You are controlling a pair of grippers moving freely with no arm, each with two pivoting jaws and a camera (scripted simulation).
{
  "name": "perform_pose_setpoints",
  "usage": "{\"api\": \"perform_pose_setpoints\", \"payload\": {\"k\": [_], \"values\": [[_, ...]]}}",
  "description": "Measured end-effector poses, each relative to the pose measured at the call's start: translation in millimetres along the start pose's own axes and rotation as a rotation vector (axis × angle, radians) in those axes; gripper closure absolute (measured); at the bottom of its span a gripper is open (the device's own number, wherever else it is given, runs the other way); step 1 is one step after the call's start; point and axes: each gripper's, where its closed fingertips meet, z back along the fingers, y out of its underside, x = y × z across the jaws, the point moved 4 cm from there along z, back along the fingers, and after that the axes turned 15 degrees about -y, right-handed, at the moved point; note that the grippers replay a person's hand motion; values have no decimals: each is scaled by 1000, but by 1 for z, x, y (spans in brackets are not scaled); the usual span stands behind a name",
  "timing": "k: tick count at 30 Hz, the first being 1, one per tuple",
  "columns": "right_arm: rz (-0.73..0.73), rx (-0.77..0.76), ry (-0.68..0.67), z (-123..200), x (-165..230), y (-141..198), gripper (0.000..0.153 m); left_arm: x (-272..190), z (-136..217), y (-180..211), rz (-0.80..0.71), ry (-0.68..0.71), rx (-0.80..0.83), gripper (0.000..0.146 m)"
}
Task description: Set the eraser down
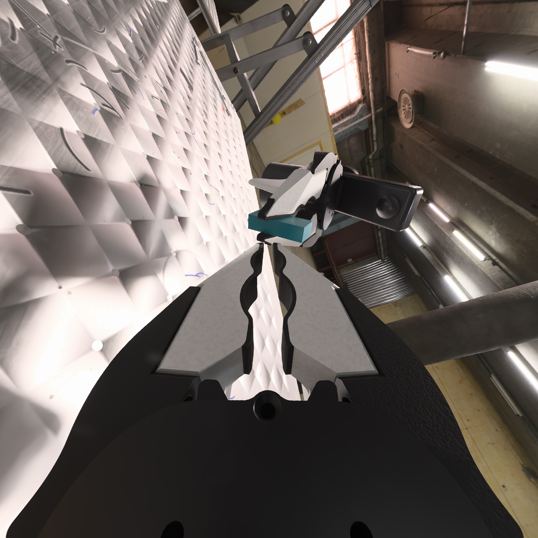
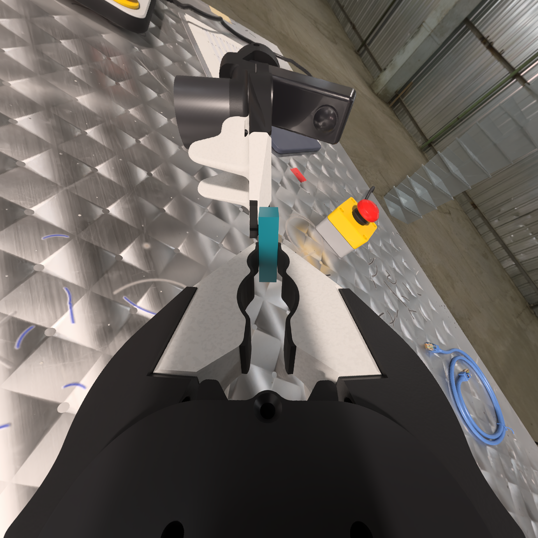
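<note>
Tabletop (image 2: 87,174) of embossed metal spans a warehouse-like hall. The right gripper (image 2: 267,247) pinches the teal eraser (image 2: 267,241), long axis pointing away along its fingers; the left gripper (image 1: 267,246), nearly closed, is empty beside it.

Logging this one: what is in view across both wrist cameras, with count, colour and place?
eraser: one, teal, clamped between the right gripper's fingers, above the table
emergency stop box: one, yellow and grey with a red button, on the table right of the eraser
network cable: one, blue, coiled near the table's right edge
flat pad: one, dark blue-grey, on the table beyond the left gripper
red scrap: one, small, near the pad
table: one, patterned bare metal, with pen marks
right gripper: black and white, shut on the eraser
left gripper: black and white, narrow gap between fingers, tips close to the eraser
</note>
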Motion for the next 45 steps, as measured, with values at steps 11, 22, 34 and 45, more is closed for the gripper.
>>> {"api": "perform_pose_setpoints", "payload": {"k": [11,22,34,45], "values": [[10,12,0,0,2,2,142,0,-2,-1,-19,-10,-1,143],[48,73,-105,-4,10,7,142,4,-6,7,-56,-76,117,144],[48,53,-116,-2,12,7,142,1,-7,7,-86,-80,151,144],[-193,23,-127,-4,-11,36,142,6,20,-11,-447,-504,29,128]]}}
